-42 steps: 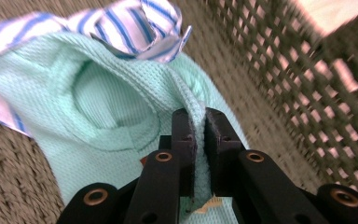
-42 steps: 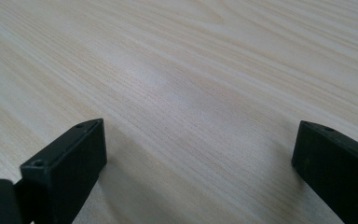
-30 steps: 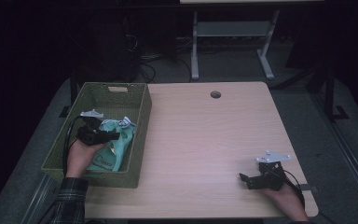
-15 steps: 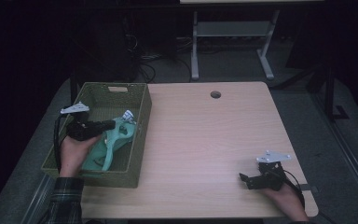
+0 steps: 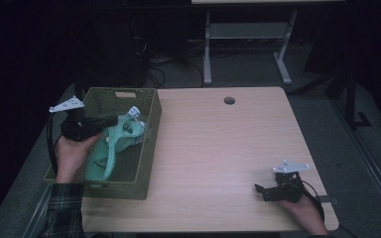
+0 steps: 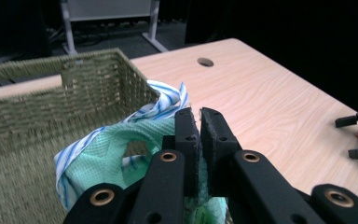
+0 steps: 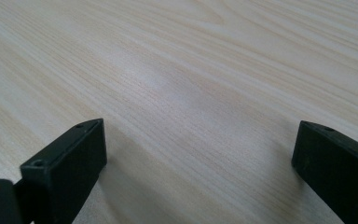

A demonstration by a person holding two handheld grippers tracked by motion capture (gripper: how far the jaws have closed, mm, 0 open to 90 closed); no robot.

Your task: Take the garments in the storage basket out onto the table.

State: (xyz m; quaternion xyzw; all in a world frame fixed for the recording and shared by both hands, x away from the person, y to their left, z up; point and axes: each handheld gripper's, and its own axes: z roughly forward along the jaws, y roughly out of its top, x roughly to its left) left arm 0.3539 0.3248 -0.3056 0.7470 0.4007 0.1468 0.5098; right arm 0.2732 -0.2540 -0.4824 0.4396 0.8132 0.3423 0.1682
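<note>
You're pinching the green cloth (image 5: 110,148) with the left gripper (image 6: 200,122), clearing the basket (image 5: 146,163); right gripper (image 5: 262,192) is idling spread.

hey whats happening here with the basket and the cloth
A person is working at a wooden table with a gripper in each hand. The left gripper has its jaws shut on a mint green cloth, which hangs from it over the woven basket at the table's left edge; a blue and white striped cloth is bunched up with it. The right gripper rests on the table near the front right corner, jaws open, holding nothing.
</note>
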